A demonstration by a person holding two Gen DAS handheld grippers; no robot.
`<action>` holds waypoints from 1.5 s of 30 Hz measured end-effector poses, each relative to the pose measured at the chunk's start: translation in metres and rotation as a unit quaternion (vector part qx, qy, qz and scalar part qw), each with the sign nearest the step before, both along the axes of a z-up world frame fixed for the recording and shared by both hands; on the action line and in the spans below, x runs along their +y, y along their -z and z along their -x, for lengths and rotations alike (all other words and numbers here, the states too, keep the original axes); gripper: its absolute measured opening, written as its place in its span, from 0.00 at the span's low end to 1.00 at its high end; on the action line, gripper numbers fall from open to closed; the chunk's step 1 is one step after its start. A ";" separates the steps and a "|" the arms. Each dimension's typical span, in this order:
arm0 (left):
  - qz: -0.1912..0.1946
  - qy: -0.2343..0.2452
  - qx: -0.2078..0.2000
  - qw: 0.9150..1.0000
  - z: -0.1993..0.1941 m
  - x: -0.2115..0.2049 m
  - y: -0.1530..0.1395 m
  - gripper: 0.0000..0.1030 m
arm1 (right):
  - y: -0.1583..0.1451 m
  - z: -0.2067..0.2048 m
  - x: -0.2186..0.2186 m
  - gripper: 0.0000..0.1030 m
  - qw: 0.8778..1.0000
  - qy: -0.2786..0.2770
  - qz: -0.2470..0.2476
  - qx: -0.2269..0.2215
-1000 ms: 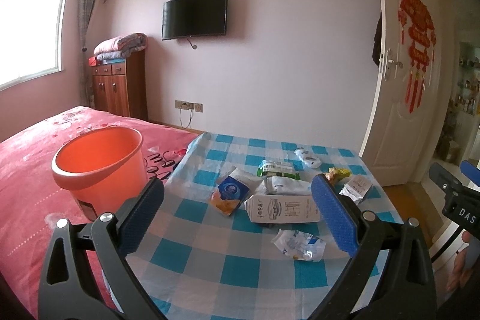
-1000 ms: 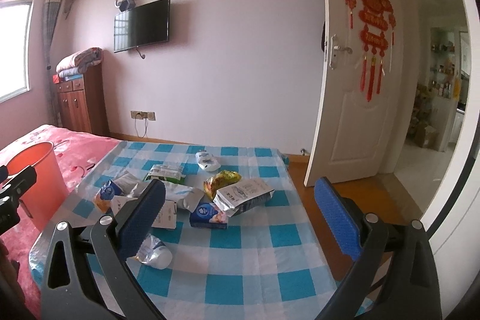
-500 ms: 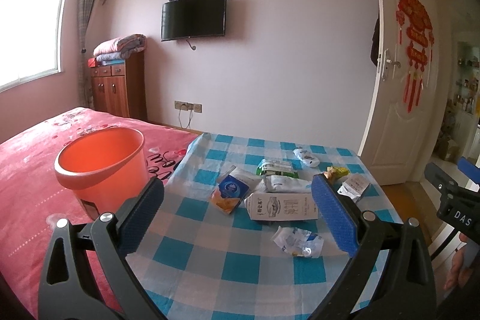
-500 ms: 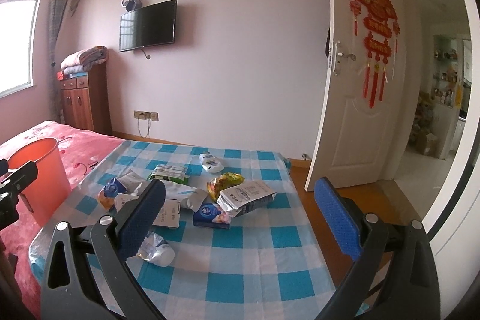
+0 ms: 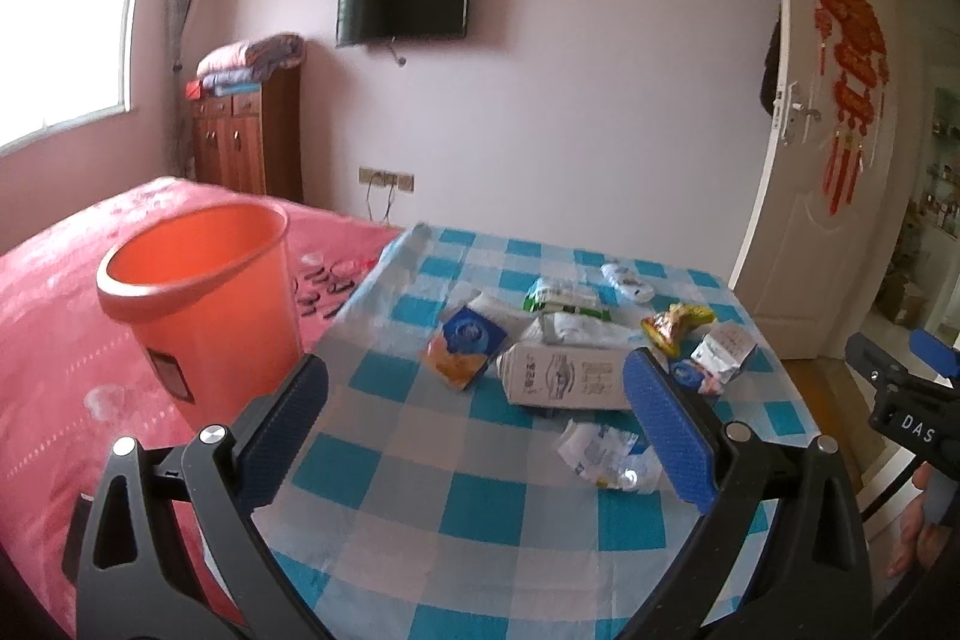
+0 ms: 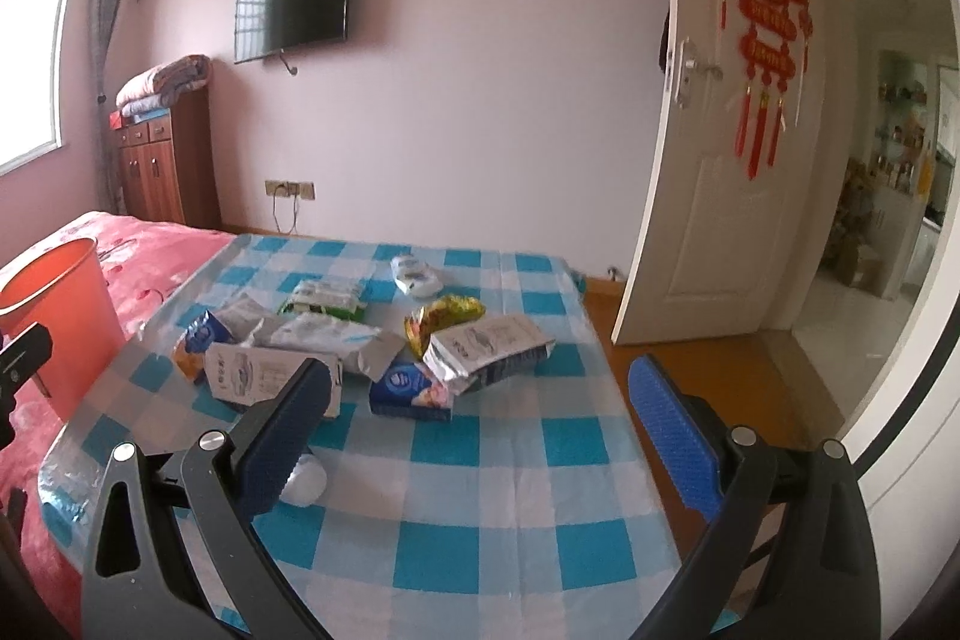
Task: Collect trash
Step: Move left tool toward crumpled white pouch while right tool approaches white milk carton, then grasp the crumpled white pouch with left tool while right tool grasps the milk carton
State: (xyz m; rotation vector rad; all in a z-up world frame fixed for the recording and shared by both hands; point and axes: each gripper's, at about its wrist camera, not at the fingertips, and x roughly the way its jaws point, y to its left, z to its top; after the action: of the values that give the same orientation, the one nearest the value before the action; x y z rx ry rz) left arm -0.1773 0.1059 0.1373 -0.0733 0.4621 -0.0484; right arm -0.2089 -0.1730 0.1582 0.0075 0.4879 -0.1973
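In the left wrist view, the left gripper (image 5: 474, 430) hangs over the near part of the checked surface (image 5: 492, 520), its blue fingers (image 5: 669, 427) wide apart and holding nothing. The trash lies in a loose heap towards the far right: a white carton (image 5: 564, 377) on its side, a blue and orange packet (image 5: 465, 347) left of it, a crumpled clear wrapper (image 5: 606, 454) nearest, and a yellow wrapper (image 5: 675, 323) further right. Only this view shows the whole orange bucket (image 5: 204, 304), standing on the pink bed (image 5: 54, 340) just left of the surface, and the other gripper's black body at the right edge.

In the right wrist view, the right gripper (image 6: 480, 424) is likewise empty, fingers (image 6: 672, 430) spread. Here the bucket (image 6: 57, 316) is cut off at the left edge. This view shows a blue box (image 6: 411, 388) clearly, tucked under a silver-lined pouch (image 6: 489, 349), and the wooden floor (image 6: 720, 376) right of the surface, towards the open door (image 6: 726, 148).
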 end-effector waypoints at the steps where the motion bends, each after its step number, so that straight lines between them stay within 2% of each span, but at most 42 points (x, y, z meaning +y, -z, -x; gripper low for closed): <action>1: 0.007 0.001 0.008 1.000 -0.003 0.001 0.005 0.96 | 0.002 -0.001 -0.002 0.95 1.000 -0.001 -0.003 0.002; 5: 0.013 0.007 0.038 0.999 -0.012 -0.003 0.020 0.96 | 0.011 -0.010 -0.012 0.95 1.000 -0.006 -0.017 0.013; 11: -0.026 0.044 0.069 0.996 -0.024 -0.025 0.042 0.96 | 0.030 -0.026 -0.030 0.95 0.997 -0.020 -0.060 0.045; 13: -0.027 0.055 0.082 0.995 -0.027 -0.032 0.049 0.96 | 0.037 -0.031 -0.035 0.95 0.996 -0.023 -0.071 0.055; 20: 0.014 0.086 0.166 0.982 -0.050 -0.053 0.085 0.96 | 0.058 -0.047 -0.057 0.95 0.990 -0.020 -0.106 0.086; 24: 0.033 0.097 0.194 0.976 -0.061 -0.065 0.098 0.96 | 0.071 -0.058 -0.073 0.95 0.984 -0.018 -0.142 0.104; 25: 0.035 0.097 0.199 0.975 -0.064 -0.067 0.100 0.96 | 0.074 -0.060 -0.077 0.94 0.982 -0.017 -0.152 0.106; 27: 0.040 0.094 0.206 0.973 -0.069 -0.071 0.103 0.96 | 0.080 -0.065 -0.084 0.86 0.978 -0.013 -0.172 0.114; 28: 0.043 0.093 0.208 0.973 -0.072 -0.073 0.105 0.96 | 0.083 -0.069 -0.087 0.76 0.976 -0.012 -0.182 0.121; 29: 0.047 0.093 0.212 0.972 -0.075 -0.075 0.106 0.96 | 0.087 -0.072 -0.091 0.74 0.973 -0.012 -0.193 0.127; 36: 0.073 0.084 0.247 0.963 -0.092 -0.081 0.118 0.96 | 0.101 -0.092 -0.110 0.74 0.951 -0.007 -0.273 0.142; 42: 0.093 0.071 0.269 0.956 -0.106 -0.083 0.124 0.94 | 0.110 -0.116 -0.122 0.74 0.917 -0.021 -0.368 0.149; 45: 0.085 0.068 0.270 0.957 -0.110 -0.088 0.124 0.93 | 0.111 -0.128 -0.125 0.74 0.904 -0.026 -0.401 0.144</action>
State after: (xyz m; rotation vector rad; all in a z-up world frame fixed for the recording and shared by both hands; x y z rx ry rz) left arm -0.0675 0.0175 0.0130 -0.2279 1.0105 -0.2067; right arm -0.0808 -0.2977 0.0470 0.7832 0.8389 0.0698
